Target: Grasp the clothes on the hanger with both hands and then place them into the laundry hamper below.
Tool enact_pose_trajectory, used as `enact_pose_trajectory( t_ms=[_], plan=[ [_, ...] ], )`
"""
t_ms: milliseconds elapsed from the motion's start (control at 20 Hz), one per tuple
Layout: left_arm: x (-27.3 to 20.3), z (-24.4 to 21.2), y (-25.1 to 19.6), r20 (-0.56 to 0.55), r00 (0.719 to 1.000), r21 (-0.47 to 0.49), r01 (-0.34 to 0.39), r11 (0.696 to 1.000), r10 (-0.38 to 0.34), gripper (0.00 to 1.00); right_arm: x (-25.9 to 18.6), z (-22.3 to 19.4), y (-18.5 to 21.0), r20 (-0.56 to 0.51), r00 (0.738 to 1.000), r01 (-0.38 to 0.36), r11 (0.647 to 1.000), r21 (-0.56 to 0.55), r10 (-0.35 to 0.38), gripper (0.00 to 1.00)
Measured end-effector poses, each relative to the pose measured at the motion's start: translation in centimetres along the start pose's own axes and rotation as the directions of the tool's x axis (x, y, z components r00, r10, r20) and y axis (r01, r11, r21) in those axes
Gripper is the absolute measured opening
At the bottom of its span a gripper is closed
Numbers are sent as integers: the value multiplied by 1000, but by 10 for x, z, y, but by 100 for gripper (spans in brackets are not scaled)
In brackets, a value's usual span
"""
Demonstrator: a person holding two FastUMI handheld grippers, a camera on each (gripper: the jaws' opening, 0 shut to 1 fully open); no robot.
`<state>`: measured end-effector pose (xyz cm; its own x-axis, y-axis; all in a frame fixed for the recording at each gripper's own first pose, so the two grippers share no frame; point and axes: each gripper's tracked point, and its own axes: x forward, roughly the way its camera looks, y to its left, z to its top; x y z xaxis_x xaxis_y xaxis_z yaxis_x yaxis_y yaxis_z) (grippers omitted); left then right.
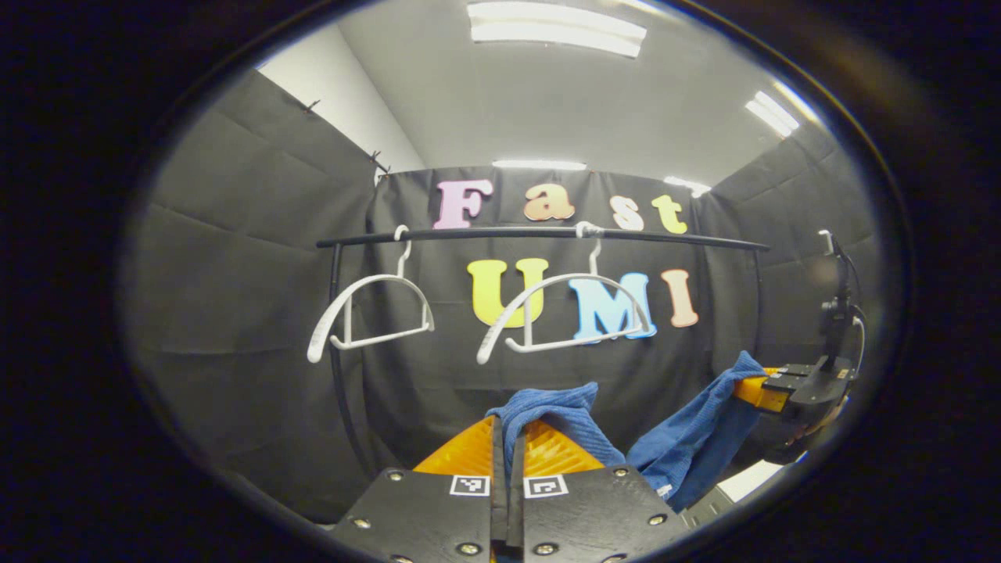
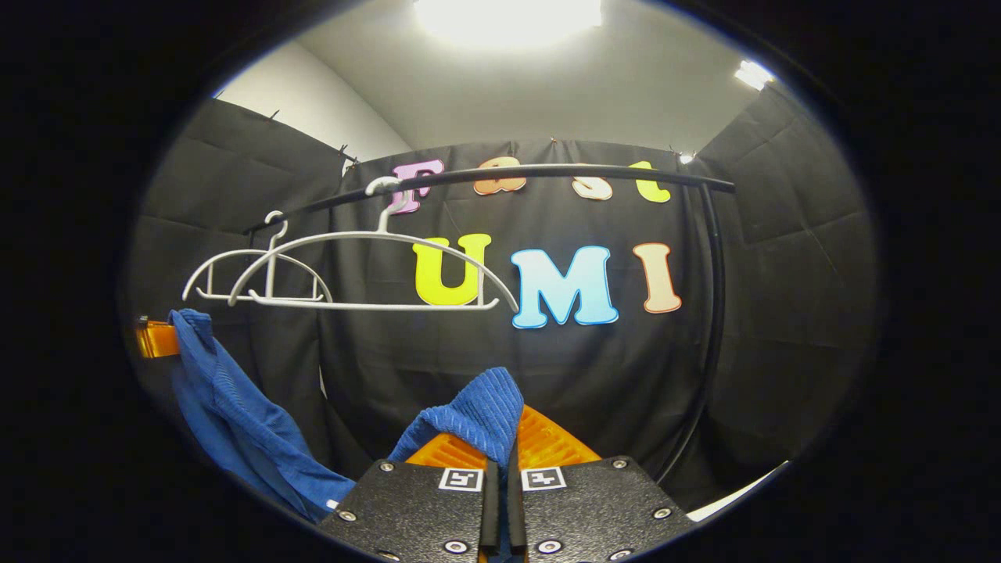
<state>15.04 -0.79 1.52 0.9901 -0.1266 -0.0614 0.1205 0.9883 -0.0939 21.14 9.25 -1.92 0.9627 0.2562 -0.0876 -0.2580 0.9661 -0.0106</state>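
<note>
left gripper view: booth w/ black cloth walls [image 1: 235, 258], grey ceiling w/ strip lights [image 1: 557, 28]. a black rail [image 1: 539, 234] runs across the back on a black upright at its left end. two white hangers [image 1: 367, 305] hang from it, both bare, well apart from each other. open room below the hangers and to the left. the left tool [image 1: 508, 438] points fwd, roughly level, clenched on a fold of the blue cloth [image 1: 688, 446], which bunches over its fingers. the cloth sags in a loop to the right and rises to the right tool [image 1: 755, 389], near the right edge, which grips its other end. a pale strip shows low right, can't tell what it is.

right gripper view: same black walls, bright ceiling light overhead. rail [image 2: 563, 173] curves down into an upright at right. both hangers [image 2: 367, 270] sit left of centre, empty, the near one overlapping the far one. right tool [image 2: 500, 446] points fwd, clamped on a blue cloth [image 2: 235, 414] fold. the cloth drapes left and up to the left tool [image 2: 156, 338] at the left edge.
</note>
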Motion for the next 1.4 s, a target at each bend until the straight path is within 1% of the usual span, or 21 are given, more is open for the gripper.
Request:
enact_pose_trajectory(
  t_ms=[150, 250, 350, 400, 450, 600, 750, 800, 900, 1000, 1100, 1150, 1250, 1300, 1350, 1400],
  plan=[
    [-19, -3, -23, 3, 997, -26, 73, 997, -73, 7, -37, -5, 16, -7, 1000, 5, 1000, 6, -5, 4],
    [-29, -11, -41, 0, 992, -32, 124, 992, -124, 7, -55, -14, 30, -25, 1000, -6, 1000, 10, 6, 4],
    [-39, -26, -55, -21, 987, -34, 157, 987, -158, 7, -68, -27, 42, -57, 998, -27, 1000, 9, 28, 4],
    [-41, -34, -62, -34, 984, -45, 173, 984, -174, 1, -73, -35, 47, -74, 997, -38, 999, 8, 39, 4],
    [-44, -42, -69, -47, 981, -59, 186, 981, -189, 1, -78, -43, 52, -90, 995, -49, 999, 12, 50, 4],
    [-48, -72, -82, -88, 974, -82, 202, 976, -209, 1, -87, -73, 62, -146, 986, -72, 997, 36, 76, 4],
    [-50, -110, -90, -148, 966, -79, 201, 976, -211, 1, -95, -107, 66, -208, 975, -74, 996, 51, 83, 4],
    [-48, -122, -93, -169, 963, -83, 200, 976, -212, 1, -96, -119, 65, -230, 970, -72, 996, 51, 82, 2],
    [-45, -154, -96, -226, 952, -89, 191, 978, -206, 1, -97, -146, 64, -281, 957, -65, 997, 48, 76, 4],
    [-48, -185, -97, -286, 938, -96, 175, 980, -196, 1, -99, -174, 65, -349, 934, -68, 997, 37, 77, 5],
    [-52, -220, -90, -348, 921, -98, 149, 984, -174, 1, -106, -195, 67, -395, 915, -73, 997, 37, 82, 5],
    [-52, -234, -88, -378, 911, -99, 138, 985, -166, 5, -109, -206, 68, -414, 906, -73, 997, 36, 82, 5],
    [-57, -264, -82, -442, 884, -93, 121, 988, -150, 5, -113, -230, 67, -462, 884, -74, 997, 25, 77, 5],
    [-60, -281, -81, -473, 869, -89, 118, 989, -146, 1, -113, -242, 66, -488, 870, -76, 997, 14, 73, 6],
    [-62, -296, -79, -503, 852, -88, 115, 989, -144, 5, -115, -256, 66, -512, 856, -77, 997, 4, 68, 6],
    [-67, -315, -80, -534, 834, -84, 113, 990, -141, 5, -116, -269, 64, -537, 841, -77, 997, -6, 62, 7]
  ],
)
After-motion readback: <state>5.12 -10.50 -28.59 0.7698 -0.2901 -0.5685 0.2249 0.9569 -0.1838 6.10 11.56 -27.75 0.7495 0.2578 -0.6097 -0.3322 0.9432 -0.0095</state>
